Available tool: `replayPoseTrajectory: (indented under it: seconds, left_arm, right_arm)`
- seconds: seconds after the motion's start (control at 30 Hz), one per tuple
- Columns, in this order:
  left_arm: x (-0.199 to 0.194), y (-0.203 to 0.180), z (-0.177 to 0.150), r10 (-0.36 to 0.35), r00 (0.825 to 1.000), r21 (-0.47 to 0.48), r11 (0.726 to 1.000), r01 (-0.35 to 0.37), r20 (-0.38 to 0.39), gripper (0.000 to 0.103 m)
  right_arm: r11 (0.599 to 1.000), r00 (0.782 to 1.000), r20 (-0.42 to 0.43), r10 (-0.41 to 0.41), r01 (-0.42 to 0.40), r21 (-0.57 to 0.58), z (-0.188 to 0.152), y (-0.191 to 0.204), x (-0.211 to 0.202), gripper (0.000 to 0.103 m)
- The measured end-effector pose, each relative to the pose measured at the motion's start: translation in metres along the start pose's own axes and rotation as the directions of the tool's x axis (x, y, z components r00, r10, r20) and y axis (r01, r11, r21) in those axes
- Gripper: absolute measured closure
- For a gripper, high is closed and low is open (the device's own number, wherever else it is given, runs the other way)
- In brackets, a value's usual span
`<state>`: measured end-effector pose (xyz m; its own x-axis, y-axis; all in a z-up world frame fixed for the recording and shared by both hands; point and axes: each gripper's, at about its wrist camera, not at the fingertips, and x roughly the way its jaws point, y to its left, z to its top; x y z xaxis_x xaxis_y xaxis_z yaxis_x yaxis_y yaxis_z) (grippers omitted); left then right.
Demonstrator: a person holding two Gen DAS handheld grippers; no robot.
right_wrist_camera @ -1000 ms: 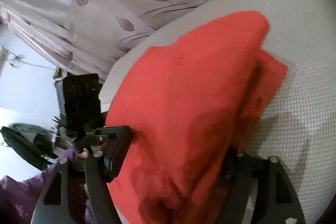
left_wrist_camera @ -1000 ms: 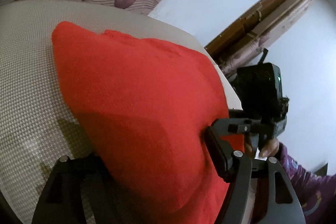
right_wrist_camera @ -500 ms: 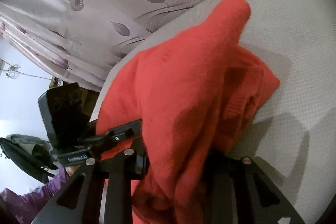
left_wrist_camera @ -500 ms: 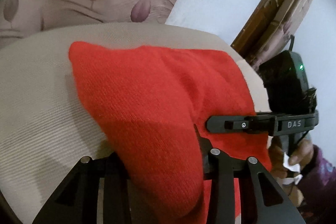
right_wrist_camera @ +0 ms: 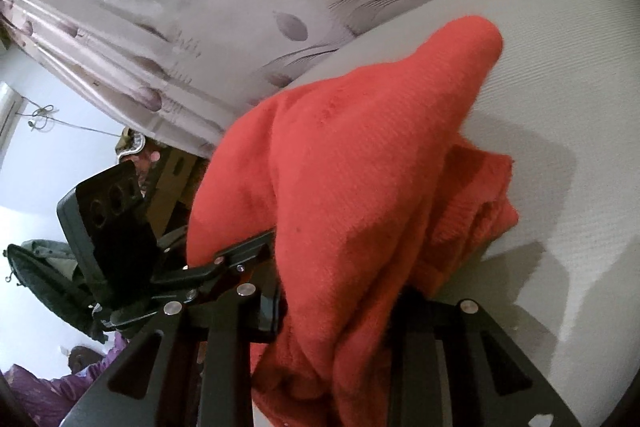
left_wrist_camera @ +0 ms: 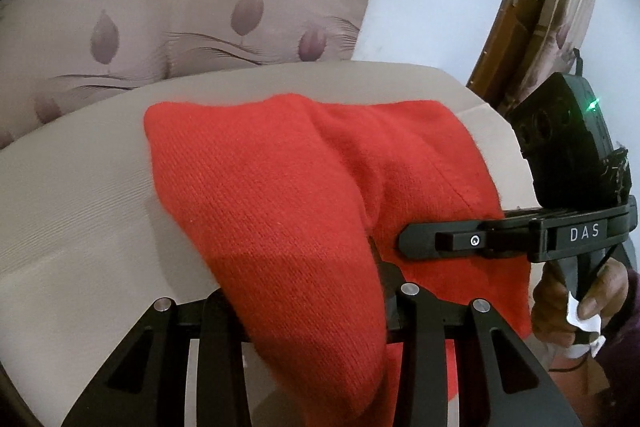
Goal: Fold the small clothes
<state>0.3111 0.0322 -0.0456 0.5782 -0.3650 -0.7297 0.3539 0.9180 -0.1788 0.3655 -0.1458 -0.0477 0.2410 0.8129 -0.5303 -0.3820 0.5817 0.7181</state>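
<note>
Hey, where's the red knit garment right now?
The red knit garment fills the middle of both wrist views, draped on the beige textured surface, its near edge pinched by the left gripper and right gripper.

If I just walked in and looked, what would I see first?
You'd spot the bright red knitted garment first, draped on the pale woven surface and filling the middle of both views. Next, the two black grippers: the left gripper and the right gripper each pinch a bunch of it near the bottom. Behind hangs a curtain with purple leaves.
</note>
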Motion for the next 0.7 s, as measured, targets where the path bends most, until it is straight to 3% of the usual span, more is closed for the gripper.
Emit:
replayPoseTrajectory:
  seconds: [0.33, 0.7]
  left_arm:
    - [-0.037, 0.012, -0.029, 0.044, 0.999, -0.007, 0.999, -0.044, 0.014, 0.065]
    - [-0.062, 0.018, -0.052, 0.045, 0.999, -0.032, 0.999, -0.045, 0.028, 0.065]
  right_arm:
    - [0.999, 1.000, -0.024, -0.010, 0.009, -0.041, -0.027, 0.039, 0.021, 0.076]
    - [0.994, 0.998, -0.037, -0.051, 0.047, -0.096, -0.048, 0.071, 0.028, 0.076]
